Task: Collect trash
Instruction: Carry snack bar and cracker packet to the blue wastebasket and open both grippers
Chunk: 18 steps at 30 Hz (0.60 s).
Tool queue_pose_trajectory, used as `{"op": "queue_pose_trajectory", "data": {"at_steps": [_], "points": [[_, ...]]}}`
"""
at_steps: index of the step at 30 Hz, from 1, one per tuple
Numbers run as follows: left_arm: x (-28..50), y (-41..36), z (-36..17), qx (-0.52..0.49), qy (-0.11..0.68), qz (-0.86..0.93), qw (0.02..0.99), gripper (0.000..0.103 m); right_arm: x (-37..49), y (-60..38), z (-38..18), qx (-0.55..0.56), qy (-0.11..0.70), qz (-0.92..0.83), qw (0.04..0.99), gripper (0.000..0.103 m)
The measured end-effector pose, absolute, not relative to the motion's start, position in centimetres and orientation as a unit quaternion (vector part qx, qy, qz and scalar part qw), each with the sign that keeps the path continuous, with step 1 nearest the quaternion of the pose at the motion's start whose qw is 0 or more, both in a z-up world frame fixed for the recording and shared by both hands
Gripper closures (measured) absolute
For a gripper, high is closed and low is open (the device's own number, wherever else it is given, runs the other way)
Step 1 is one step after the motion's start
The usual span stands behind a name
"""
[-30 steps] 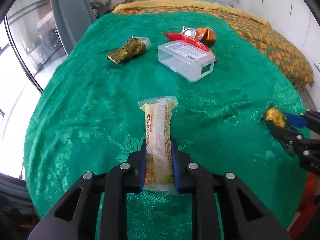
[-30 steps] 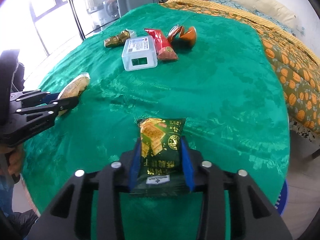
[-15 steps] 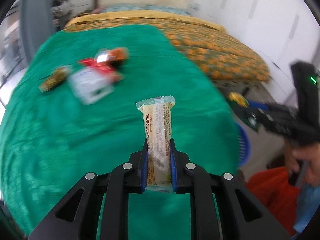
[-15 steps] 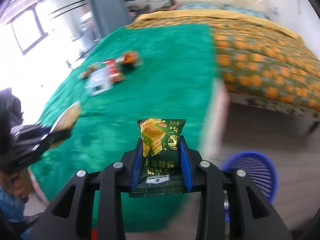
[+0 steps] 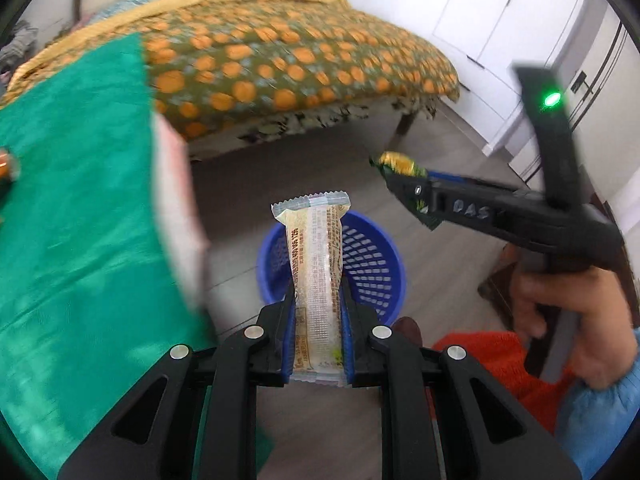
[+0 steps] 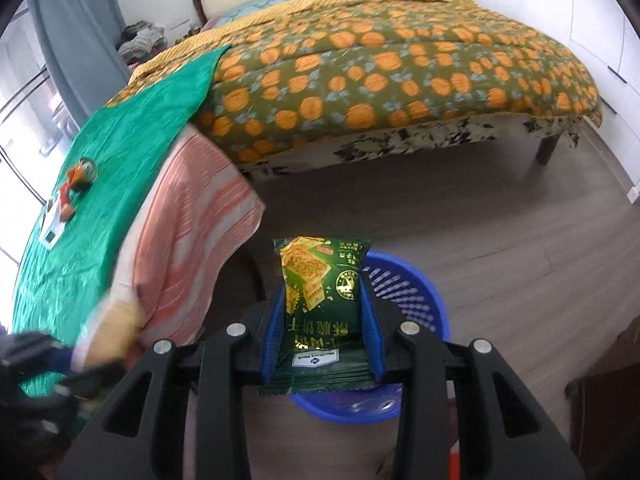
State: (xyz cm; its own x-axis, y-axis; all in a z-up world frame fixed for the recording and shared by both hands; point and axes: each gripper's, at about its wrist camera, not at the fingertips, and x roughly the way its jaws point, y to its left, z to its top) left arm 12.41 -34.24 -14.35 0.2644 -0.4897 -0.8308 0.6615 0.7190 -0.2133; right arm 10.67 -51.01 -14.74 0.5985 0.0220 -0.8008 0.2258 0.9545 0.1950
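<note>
My left gripper (image 5: 318, 344) is clamped on the pale bar (image 5: 318, 272) and my right gripper (image 6: 323, 344) on the green pack (image 6: 324, 304); both hang above the blue bin (image 5: 372, 264) on the floor beside the bed (image 6: 400, 56). To drop well, I'd centre each piece over the bin mouth, clear of the rim, and then let go one at a time, as the wrappers are light and may drift
</note>
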Motion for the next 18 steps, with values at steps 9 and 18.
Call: {"op": "queue_pose_trajectory", "data": {"at_steps": [9,18], "points": [[14.5,-40.9,-19.3,0.097,0.503,-0.363,0.778,0.084,10.2,-55.1,-15.5,0.166,0.440,-0.084,0.878,0.069],[16.5,-41.6,-19.7,0.086,0.492,-0.340,0.796,0.034,9.2,-56.8,-14.6,0.179,0.416,-0.103,0.885,0.027]]}}
